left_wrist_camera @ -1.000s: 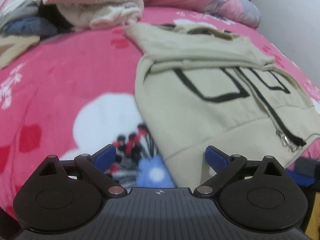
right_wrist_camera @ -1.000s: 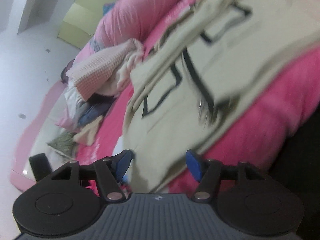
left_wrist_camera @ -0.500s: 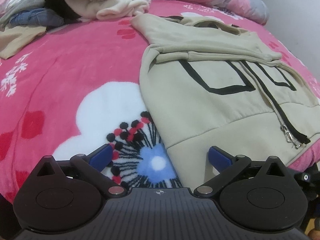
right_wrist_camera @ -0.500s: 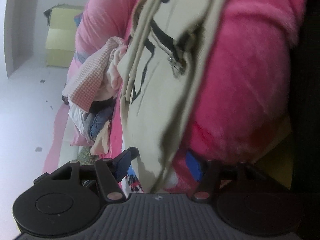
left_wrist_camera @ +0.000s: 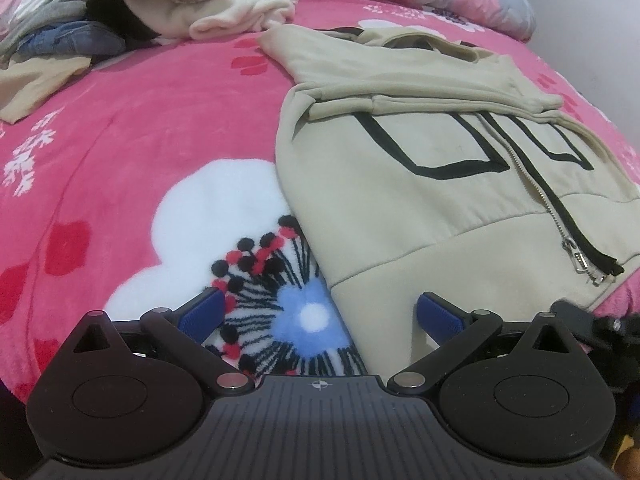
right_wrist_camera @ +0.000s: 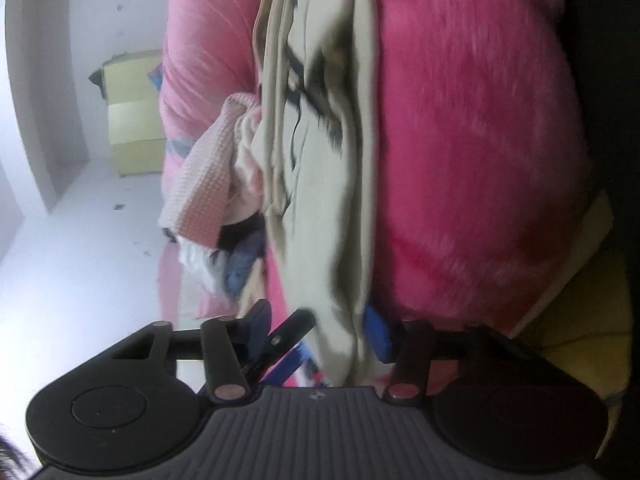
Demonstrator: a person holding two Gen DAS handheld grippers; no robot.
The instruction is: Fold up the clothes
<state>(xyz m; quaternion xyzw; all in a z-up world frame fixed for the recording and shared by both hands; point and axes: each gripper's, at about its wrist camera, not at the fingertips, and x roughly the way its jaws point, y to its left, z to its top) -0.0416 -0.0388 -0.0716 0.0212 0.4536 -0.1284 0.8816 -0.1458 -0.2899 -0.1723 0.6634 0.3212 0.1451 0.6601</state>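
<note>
Our claws at the hoodie hem

Our left claw (left_wrist_camera: 318, 314) gapes over the hoodie (left_wrist_camera: 420, 200); our right claw (right_wrist_camera: 320, 330), just closing, straddles its hem, grip unclear.

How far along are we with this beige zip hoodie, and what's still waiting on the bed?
Done: the beige hoodie lies flat with sleeves folded across the chest. In hand: the left gripper stands open around the hem's corner; the right gripper has been closing on the hem edge, but the grip isn't clearly made. Left: fold the hem up, then tackle the clothes pile.
</note>
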